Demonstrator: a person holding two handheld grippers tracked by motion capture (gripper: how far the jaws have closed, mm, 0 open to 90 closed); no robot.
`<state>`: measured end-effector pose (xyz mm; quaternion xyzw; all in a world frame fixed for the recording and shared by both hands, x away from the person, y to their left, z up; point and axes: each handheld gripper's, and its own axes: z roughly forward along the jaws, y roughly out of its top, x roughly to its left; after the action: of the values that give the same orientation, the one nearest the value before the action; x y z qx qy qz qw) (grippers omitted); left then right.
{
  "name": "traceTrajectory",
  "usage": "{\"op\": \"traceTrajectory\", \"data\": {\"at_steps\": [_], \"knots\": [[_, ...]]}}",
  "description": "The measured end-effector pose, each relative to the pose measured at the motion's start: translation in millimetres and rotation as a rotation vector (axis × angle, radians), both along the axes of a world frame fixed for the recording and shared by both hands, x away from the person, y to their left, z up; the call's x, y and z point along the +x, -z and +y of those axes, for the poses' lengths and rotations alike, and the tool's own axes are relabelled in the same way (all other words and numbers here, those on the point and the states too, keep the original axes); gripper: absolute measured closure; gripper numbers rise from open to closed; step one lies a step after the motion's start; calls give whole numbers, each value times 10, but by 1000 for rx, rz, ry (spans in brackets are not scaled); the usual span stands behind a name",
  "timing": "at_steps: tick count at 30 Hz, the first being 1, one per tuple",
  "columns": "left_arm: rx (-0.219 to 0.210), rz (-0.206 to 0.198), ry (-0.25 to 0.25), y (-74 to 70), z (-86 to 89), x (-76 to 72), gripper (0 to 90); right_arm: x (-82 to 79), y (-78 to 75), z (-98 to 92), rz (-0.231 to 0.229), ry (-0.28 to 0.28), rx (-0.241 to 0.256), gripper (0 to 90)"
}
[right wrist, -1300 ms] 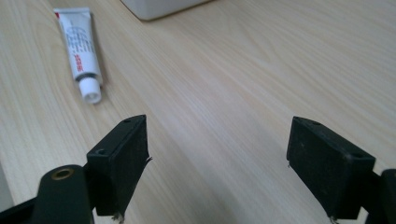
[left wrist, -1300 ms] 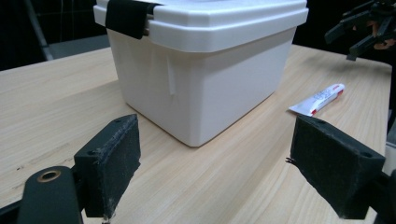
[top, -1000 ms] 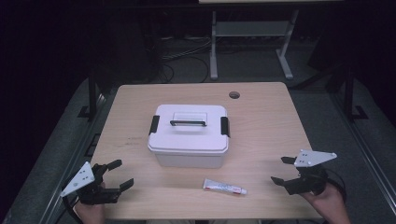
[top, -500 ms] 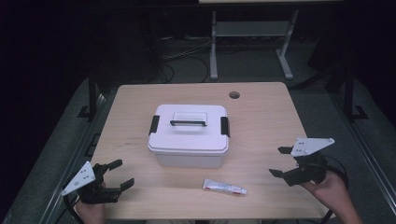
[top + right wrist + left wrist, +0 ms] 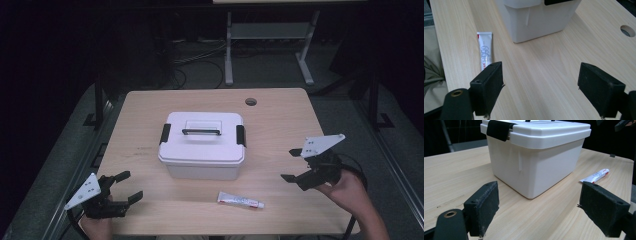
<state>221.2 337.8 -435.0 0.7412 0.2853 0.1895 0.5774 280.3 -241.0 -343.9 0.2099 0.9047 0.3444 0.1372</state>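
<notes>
Since a second ago the right gripper (image 5: 295,165) has lifted off the near right corner of the table (image 5: 150,115) and swung inward toward the box (image 5: 202,147); the left gripper (image 5: 125,186) has stayed put near the left corner.

Both grippers are spread wide and hold nothing. In the left gripper view the pads (image 5: 484,207) frame the box's near left corner, with bare wood between them. In the right gripper view the jaws stand apart above the table, aimed between the tube (image 5: 485,51) and the box.

The box sits in the middle of the table, lid on, with a black latch (image 5: 164,134) folded down at its left end, another at its right end, and the handle (image 5: 201,131) lying flat on top. The tube lies flat near the front edge, just right of centre, apart from the box and well apart from both grippers.

Judging by how things lie, nothing has been done yet: the latches look closed, the lid is seated, the tube is untouched. The likely work, opening the box and putting the tube inside, is all left. The right gripper seems to be starting an approach, though whether to the tube or the right latch cannot be told.
</notes>
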Motion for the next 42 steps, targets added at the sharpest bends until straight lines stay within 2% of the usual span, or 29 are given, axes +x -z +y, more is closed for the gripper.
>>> {"op": "traceTrajectory", "data": {"at_steps": [11, 26, 34, 42], "knots": [[4, 0, 4, -1, -6, 4, 157, 103, -188, 181, 3, -49, -27, 197], [1, -13, 2, -9, 6, -6, 157, 245, -383, 376, 10, -98, -34, 203], [-2, -13, 4, -8, 8, -5, 157, 345, -446, 500, 19, -124, -53, 204], [-4, -11, 5, -8, 6, -8, 157, 458, -446, 599, 43, -144, -57, 204]]}}
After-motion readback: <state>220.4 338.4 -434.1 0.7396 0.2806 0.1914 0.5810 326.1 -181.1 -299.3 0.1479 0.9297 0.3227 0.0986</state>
